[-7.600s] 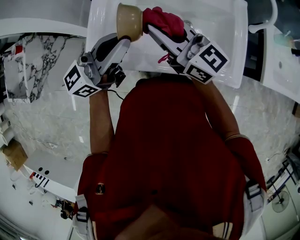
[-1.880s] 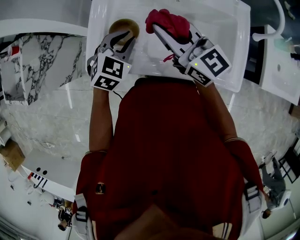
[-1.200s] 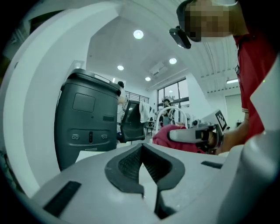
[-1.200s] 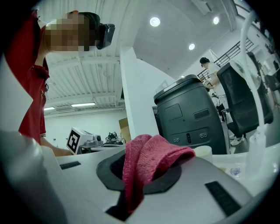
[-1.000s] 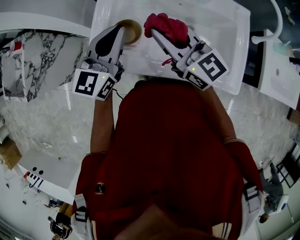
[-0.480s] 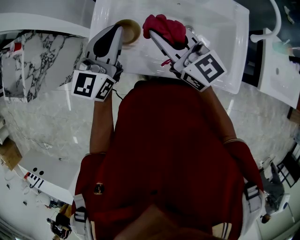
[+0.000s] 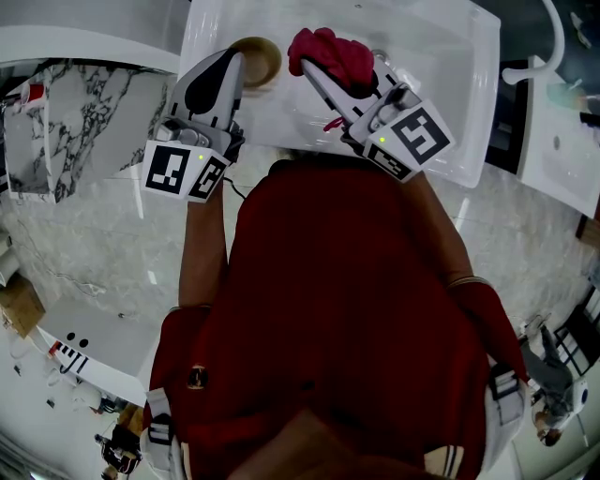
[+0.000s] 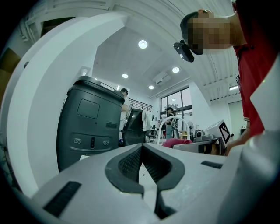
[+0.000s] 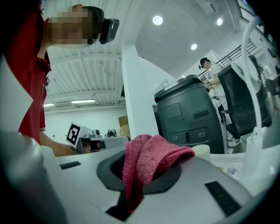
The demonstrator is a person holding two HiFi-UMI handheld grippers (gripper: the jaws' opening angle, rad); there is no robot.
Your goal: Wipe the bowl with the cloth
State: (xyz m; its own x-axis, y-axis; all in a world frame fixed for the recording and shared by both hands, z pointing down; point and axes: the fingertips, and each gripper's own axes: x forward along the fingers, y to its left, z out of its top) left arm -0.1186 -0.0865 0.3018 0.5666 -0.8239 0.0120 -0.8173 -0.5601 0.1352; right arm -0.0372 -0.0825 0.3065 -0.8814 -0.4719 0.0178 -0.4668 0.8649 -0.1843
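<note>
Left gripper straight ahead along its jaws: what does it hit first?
Likely the far wall of the white sink, not the bowl, which sits just right of the left gripper and its shut tips. Depth is hard to judge.

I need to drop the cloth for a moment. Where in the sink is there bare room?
The sink's right half is bare, between the right gripper and the right rim. The left side is crowded: the bowl sits there with the left gripper beside it, and the cloth, held in the right gripper, is just to its right.
</note>
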